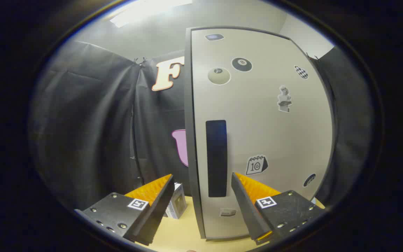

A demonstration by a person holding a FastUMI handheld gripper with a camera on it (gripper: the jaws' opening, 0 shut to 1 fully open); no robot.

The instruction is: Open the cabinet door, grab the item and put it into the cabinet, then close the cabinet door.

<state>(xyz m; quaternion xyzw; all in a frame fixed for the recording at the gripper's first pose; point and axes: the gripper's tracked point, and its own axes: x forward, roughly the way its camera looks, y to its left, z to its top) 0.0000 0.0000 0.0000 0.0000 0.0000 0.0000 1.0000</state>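
Black cloth hangs all round the booth under a pale ceiling with a bright light strip, and a light wooden tabletop (184,231) runs along the bottom. Standing on that tabletop is the cabinet (257,122), a tall pale box with a dark frame, and everything else is best placed against it. Its door (264,140) is closed, flush with the frame, and faces the gripper. A dark vertical handle recess (217,157) sits near the door's left edge, about halfway up and running downward. Stickers are scattered over the door: two billiard balls (230,70) near the top, a checkered heart (301,72) toward the upper right, a small bust figure (284,99) below that, and a calendar page (256,165) to the right of the recess. The gripper (201,183) is held right in front of the cabinet's lower part with its fingers spread wide apart, clamping nothing; the handle recess and the door's left edge show in the gap between them. The item, a small box (177,204), stands on the tabletop just left of the cabinet's left edge, outside it, partly hidden behind the left finger (154,203). The right finger (254,199) lies across the lower door face.
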